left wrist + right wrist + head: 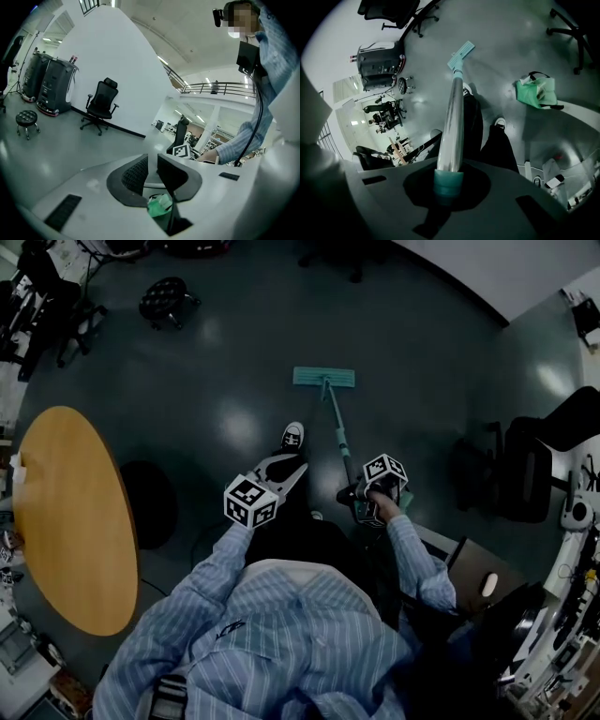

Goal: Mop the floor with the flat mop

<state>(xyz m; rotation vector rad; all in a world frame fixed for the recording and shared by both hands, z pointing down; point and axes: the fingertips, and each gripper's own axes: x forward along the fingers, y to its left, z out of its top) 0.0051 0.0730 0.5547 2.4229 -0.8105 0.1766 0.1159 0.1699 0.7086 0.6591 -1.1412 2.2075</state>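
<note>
Clamping the mop handle [452, 126] at its teal end, the right tongs [449, 180] are squeezing it tight; the left tongs [152, 173] are hovering slightly parted, holding nothing. The mop head [323, 378] is resting flat on the floor [234, 352] beyond a shoe [292, 437].

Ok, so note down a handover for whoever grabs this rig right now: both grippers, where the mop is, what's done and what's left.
Right gripper: tongs shut on the mop handle near its top end.
Left gripper: tongs slightly apart, empty, off the handle, to the left of the right one.
Flat mop head: lies flat on the floor, ahead of the person's shoe.
Done: the mop is gripped and on the floor. No wet track shows, so the mopped area cannot be told.
Left: push the mop across the floor, probably with the left gripper on the handle too. Round table stands to the left.
</note>
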